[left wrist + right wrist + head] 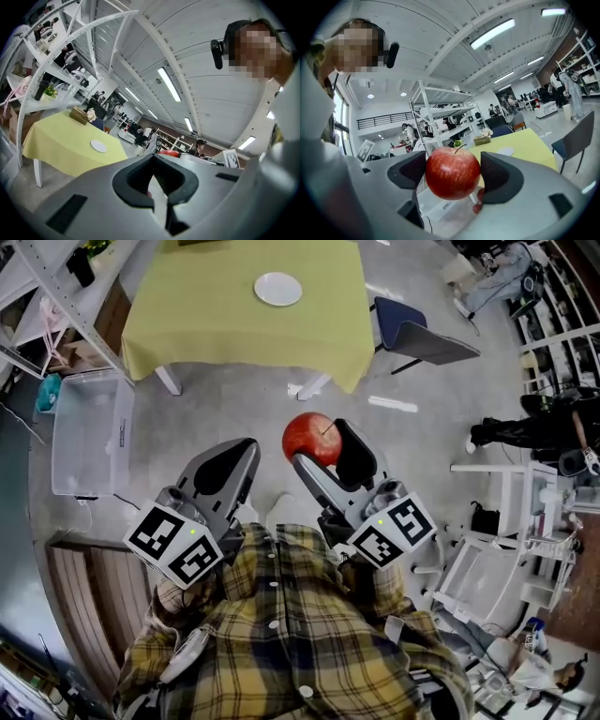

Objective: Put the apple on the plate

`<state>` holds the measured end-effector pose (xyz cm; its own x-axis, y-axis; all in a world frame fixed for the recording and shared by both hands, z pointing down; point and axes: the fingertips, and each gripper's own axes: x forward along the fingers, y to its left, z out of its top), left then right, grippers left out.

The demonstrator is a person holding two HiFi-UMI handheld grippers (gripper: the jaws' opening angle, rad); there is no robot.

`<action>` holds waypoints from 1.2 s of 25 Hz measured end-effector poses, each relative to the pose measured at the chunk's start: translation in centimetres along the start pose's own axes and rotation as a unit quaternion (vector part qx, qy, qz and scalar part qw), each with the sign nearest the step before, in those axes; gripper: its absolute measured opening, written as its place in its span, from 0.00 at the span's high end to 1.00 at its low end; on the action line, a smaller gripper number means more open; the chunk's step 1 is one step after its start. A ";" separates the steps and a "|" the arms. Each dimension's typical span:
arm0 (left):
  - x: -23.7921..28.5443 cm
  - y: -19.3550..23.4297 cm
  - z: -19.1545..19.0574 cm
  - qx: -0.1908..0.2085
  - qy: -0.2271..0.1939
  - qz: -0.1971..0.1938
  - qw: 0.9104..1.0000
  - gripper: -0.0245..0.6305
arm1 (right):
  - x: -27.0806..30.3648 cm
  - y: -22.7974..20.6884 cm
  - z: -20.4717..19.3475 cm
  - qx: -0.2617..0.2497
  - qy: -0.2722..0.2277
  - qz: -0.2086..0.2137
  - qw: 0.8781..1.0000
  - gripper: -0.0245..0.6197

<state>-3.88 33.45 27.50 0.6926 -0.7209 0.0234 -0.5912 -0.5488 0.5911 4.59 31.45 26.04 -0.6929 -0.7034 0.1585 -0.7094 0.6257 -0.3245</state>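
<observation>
The red apple (312,439) hangs above the floor with my right gripper (323,446) shut on it. In the right gripper view the apple (451,174) fills the gap between the dark pads (500,177) of the right gripper (453,168). The white plate (278,289) lies on the yellow-clothed table (206,315) well ahead of both grippers; it shows small as the plate (505,151) and the plate (98,146). My left gripper (246,450) is level with the right one, shut and holding nothing; the left gripper (153,164) has its jaws touching.
A clear plastic bin (92,432) stands on the floor at the left by metal shelving (37,296). A blue chair (417,334) sits right of the table. White frames (497,568) and a person in black (534,427) are at the right. A tissue box (79,115) rests on the table.
</observation>
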 end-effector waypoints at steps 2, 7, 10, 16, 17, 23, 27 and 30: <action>0.0 0.8 0.4 -0.004 -0.002 0.000 1.000 0.95 | 0.9 -0.1 0.0 -0.001 0.005 -0.002 1.000 0.40; 0.1 3.2 1.2 -0.011 -0.005 0.009 1.000 0.95 | 3.4 -0.7 -0.1 0.001 0.014 -0.001 1.000 0.40; 0.7 4.1 1.7 -0.011 -0.009 0.016 1.000 0.95 | 4.5 -1.5 0.0 0.006 0.016 0.007 1.000 0.40; 3.5 6.7 3.1 -0.011 -0.004 0.018 1.000 0.95 | 7.7 -3.9 0.8 0.012 0.018 0.009 1.000 0.40; 4.0 7.0 3.4 -0.010 -0.003 0.017 1.000 0.95 | 8.2 -4.5 1.1 0.014 0.017 0.010 1.000 0.40; 8.7 8.9 5.2 -0.009 -0.002 0.019 1.000 0.95 | 10.9 -8.3 3.1 0.013 0.018 0.014 1.000 0.40; 12.7 10.3 6.9 -0.004 -0.004 0.021 1.000 0.95 | 13.0 -12.0 5.0 0.015 0.015 0.017 1.000 0.40; 15.6 10.8 8.0 0.003 -0.002 0.023 1.000 0.95 | 14.2 -14.2 6.6 0.015 0.014 0.026 0.999 0.40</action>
<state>-2.73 12.88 27.74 0.6633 -0.7469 0.0471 -0.6243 -0.5176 0.5851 5.72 10.37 26.79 -0.7318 -0.6610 0.1662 -0.6688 0.6496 -0.3615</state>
